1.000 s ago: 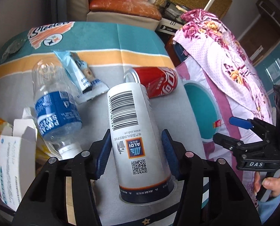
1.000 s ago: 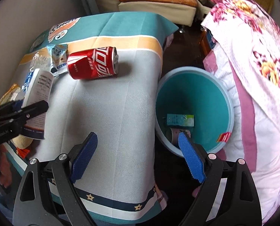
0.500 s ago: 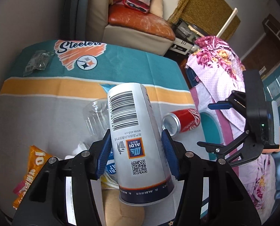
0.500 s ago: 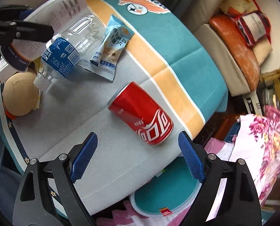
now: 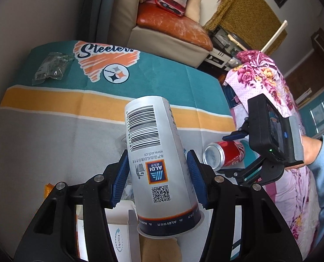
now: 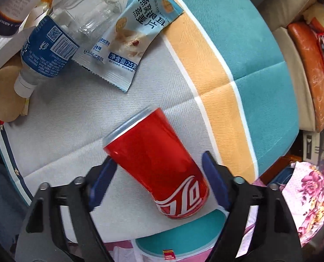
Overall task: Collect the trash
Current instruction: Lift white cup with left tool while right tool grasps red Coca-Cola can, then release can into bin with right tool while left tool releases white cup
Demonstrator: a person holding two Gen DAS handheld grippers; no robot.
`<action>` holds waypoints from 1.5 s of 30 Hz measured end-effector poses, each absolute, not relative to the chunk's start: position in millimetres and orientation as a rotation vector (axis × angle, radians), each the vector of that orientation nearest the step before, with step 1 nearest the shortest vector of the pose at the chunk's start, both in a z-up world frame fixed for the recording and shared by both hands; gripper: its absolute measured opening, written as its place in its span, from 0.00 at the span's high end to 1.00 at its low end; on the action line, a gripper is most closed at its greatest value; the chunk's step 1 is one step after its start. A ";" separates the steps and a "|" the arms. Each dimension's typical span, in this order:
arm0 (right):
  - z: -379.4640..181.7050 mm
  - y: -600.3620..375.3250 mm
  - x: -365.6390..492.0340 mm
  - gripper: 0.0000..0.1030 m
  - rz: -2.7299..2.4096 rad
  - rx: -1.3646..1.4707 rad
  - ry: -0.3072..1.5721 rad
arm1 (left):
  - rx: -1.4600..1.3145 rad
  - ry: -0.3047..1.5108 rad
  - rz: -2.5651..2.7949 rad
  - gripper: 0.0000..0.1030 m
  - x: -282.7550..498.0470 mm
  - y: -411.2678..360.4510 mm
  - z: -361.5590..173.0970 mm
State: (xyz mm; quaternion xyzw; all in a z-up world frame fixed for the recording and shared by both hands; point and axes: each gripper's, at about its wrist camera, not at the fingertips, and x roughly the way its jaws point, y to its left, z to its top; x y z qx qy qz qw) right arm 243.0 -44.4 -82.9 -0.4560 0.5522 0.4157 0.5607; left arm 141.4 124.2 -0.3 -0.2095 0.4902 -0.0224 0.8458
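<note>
Red can [image 6: 159, 163], teal-orange-grey striped tablecloth [image 6: 234, 50], blue fingers [image 6: 214, 181]

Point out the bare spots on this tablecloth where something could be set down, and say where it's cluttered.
Free: the grey cloth between the red can, the plastic bottle and the snack packet. Also the teal and orange stripes around the Steelers logo, apart from a small clear wrapper. Crowded: the corner with bottle, packet, white carton and bun.

The right gripper [image 6: 158, 181] has dropped over the red can [image 6: 156, 166], jaws closing around it.
</note>
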 end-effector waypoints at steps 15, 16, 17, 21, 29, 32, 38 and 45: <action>-48.1 -149.2 225.9 0.52 0.701 -0.407 1.255 | -0.373 1.049 -0.126 0.48 143.0 66.3 3.4; -46.0 -158.0 223.2 0.52 0.672 -0.368 1.255 | -0.365 1.050 -0.133 0.48 143.3 60.5 3.7; -42.8 -166.7 220.4 0.52 0.648 -0.327 1.252 | -0.358 1.052 -0.137 0.48 143.3 54.7 4.1; -33.4 -196.4 210.5 0.52 0.579 -0.207 1.232 | -0.332 1.063 -0.161 0.48 142.3 30.2 3.8; -16.0 -261.8 193.1 0.52 0.476 -0.034 1.173 | -0.269 1.098 -0.239 0.48 149.5 -34.1 -3.6; -15.4 -286.1 190.0 0.52 0.433 0.018 1.164 | -0.243 1.114 -0.281 0.48 156.6 -66.3 -8.0; -11.7 -339.2 184.2 0.52 0.349 0.117 1.125 | -0.177 1.135 -0.367 0.48 172.5 -133.9 -15.0; -12.8 -390.6 179.2 0.52 0.271 0.202 1.093 | -0.113 1.154 -0.428 0.48 185.8 -190.5 -24.7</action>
